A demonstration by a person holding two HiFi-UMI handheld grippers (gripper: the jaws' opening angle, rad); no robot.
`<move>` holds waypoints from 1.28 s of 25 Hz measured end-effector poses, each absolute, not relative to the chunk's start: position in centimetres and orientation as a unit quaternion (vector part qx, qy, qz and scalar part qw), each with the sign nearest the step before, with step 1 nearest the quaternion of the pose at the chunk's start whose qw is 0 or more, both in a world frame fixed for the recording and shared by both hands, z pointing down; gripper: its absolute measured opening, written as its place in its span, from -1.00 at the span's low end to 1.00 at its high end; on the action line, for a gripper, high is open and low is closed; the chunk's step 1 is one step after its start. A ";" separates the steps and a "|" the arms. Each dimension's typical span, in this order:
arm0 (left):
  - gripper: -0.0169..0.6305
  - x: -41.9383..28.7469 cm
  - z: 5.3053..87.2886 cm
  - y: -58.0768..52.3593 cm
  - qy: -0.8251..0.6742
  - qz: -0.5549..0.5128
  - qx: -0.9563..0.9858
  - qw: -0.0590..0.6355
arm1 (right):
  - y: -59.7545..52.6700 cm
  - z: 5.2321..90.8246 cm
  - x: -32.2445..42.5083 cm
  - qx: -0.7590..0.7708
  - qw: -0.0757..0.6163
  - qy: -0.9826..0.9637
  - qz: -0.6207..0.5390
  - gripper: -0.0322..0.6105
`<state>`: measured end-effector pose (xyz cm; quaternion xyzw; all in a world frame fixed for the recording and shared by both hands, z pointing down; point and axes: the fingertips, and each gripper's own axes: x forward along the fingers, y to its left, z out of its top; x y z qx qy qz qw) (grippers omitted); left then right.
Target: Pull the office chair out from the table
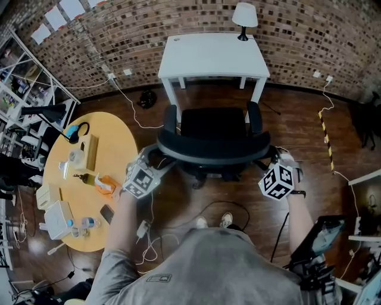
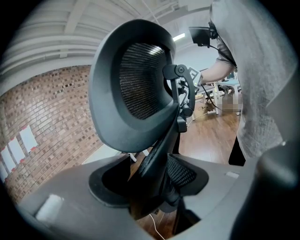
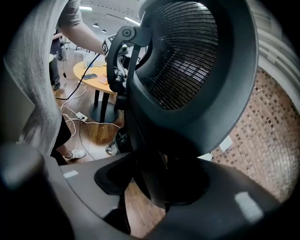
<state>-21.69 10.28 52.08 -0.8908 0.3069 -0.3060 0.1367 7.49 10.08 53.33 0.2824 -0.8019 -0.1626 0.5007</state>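
The black office chair (image 1: 214, 128) stands just in front of the white table (image 1: 211, 56), its seat facing the table and its curved mesh backrest (image 1: 211, 156) toward me. My left gripper (image 1: 158, 164) grips the backrest's left edge and my right gripper (image 1: 271, 156) its right edge. In the left gripper view the backrest (image 2: 136, 89) fills the middle, and its dark rim runs down between the jaws of the gripper (image 2: 154, 187). The right gripper view shows the same mesh backrest (image 3: 187, 61), with its rim wedged between that gripper's (image 3: 150, 183) jaws.
A round yellow table (image 1: 122, 134) with small items stands at the left. Cables (image 1: 217, 205) trail over the wood floor by my shoes (image 1: 211, 221). A white lamp (image 1: 244, 18) sits on the white table's back corner. A yellow-black strip (image 1: 324, 128) lies on the floor at right.
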 end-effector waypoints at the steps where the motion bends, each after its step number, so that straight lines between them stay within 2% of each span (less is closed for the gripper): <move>1: -0.24 -21.7 52.0 10.4 0.308 -0.304 -0.891 0.136 | 10.2 53.3 7.5 0.284 0.501 -0.802 -0.162 -0.19; 11: -0.25 -21.6 51.4 10.2 0.335 -0.245 -0.902 0.117 | 9.9 53.3 7.2 0.303 0.487 -0.803 -0.162 -0.15; 15: -0.21 -21.8 51.2 10.1 0.352 -0.211 -0.906 0.102 | 9.7 53.2 6.9 0.331 0.456 -0.811 -0.161 -0.06; 21: -0.21 -21.9 49.5 11.0 0.405 -0.100 -0.908 0.045 | 9.8 52.2 7.2 0.391 0.398 -0.816 -0.153 0.08; 26: -0.25 -20.0 49.3 14.5 0.393 -0.056 -0.918 0.005 | 11.9 50.3 7.8 0.440 0.320 -0.831 -0.115 -0.11; 32: -0.44 -16.4 50.2 18.6 0.364 -0.024 -0.929 -0.061 | 15.4 50.4 6.9 0.458 0.200 -0.866 -0.011 -0.38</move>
